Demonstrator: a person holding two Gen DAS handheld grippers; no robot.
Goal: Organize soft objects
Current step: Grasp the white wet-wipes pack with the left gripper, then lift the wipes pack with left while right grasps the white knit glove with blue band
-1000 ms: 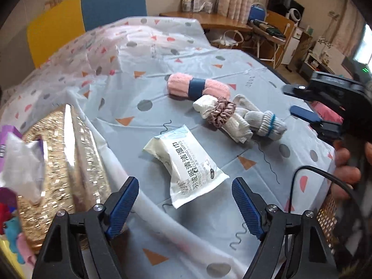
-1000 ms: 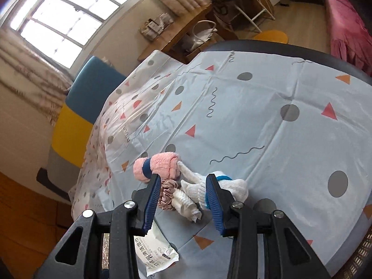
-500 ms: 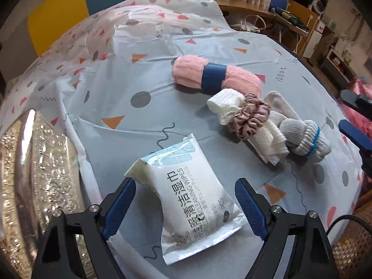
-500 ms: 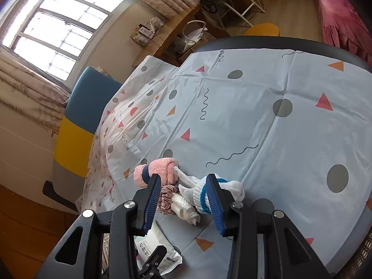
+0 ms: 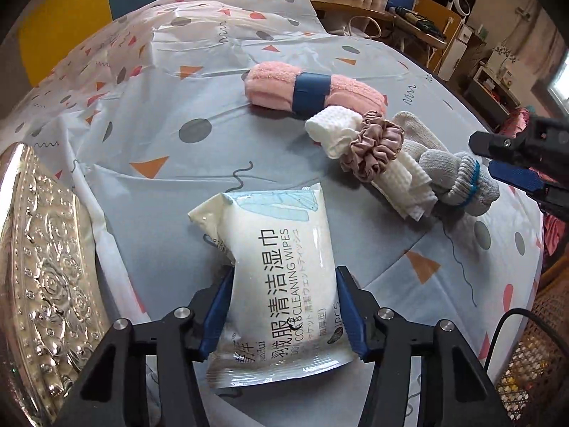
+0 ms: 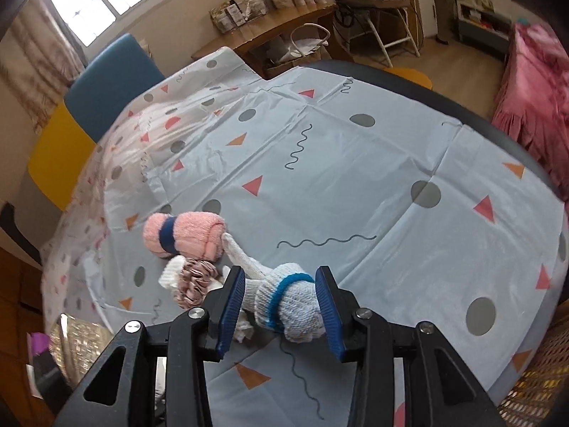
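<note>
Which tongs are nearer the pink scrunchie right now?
Right. The right tongs straddle the grey sock bundle right beside the scrunchie. The left tongs are further back, around the wipes pack.

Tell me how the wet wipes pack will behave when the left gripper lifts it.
The wipes pack is a soft film pouch, so it will likely sag at both ends beyond the left gripper. Its glossy wrapper may slip between the fingers. It looks full, so probably fairly heavy for its size.

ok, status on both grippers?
Left gripper pinching white wet-wipes pack. Right gripper open, straddling grey sock bundle with blue band. White cloth in pink scrunchie alongside.
</note>
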